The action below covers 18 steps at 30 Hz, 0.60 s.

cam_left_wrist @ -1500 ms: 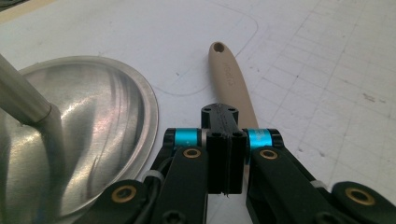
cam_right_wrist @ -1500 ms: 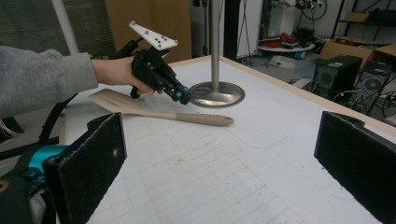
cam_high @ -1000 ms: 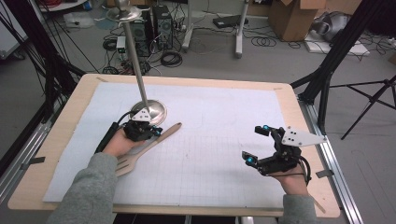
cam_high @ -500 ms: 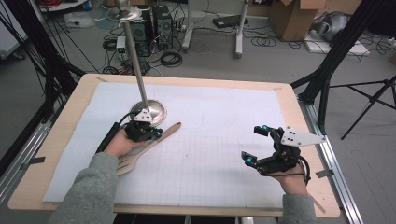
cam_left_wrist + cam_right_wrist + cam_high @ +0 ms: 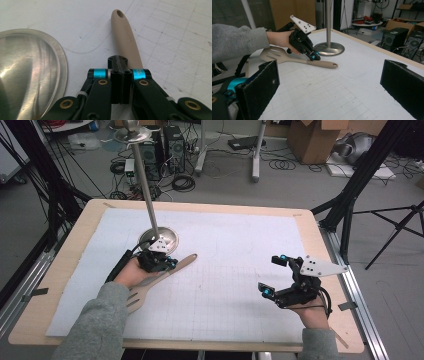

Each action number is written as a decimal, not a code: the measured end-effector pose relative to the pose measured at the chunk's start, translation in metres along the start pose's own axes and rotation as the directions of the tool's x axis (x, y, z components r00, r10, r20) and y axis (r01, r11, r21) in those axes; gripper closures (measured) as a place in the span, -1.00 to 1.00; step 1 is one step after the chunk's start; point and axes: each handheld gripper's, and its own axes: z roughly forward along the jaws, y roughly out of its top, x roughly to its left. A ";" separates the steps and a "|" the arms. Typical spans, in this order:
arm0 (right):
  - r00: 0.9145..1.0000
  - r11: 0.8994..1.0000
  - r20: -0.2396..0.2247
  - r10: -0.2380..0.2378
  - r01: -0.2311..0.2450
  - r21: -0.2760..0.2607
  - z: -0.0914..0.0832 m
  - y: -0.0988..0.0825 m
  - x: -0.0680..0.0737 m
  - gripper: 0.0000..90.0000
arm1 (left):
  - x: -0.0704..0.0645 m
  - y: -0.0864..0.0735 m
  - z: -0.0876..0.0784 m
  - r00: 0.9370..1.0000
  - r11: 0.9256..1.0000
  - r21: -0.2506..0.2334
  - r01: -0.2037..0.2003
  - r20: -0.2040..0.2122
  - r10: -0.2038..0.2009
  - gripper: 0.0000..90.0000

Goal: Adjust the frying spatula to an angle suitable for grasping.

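Observation:
A beige slotted spatula lies flat on the white gridded mat, handle pointing to the far right. My left gripper sits over the middle of that handle, jaws pressed together with nothing visible between the pads; the handle runs beneath the tips. In the right gripper view the left gripper touches down on the spatula. My right gripper rests at the near right of the mat, jaws wide apart and empty.
A metal stand with a round steel base and a tall pole stands just beyond the left gripper; its base lies close beside the jaws. The mat covers a wooden table. Boxes, cables and tripods crowd the floor behind.

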 end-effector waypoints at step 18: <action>1.000 1.000 -0.001 0.002 -0.002 0.007 0.000 -0.002 -0.001 -0.97 | -0.006 0.007 0.002 0.998 0.998 0.004 -0.062 0.003 0.062 1.00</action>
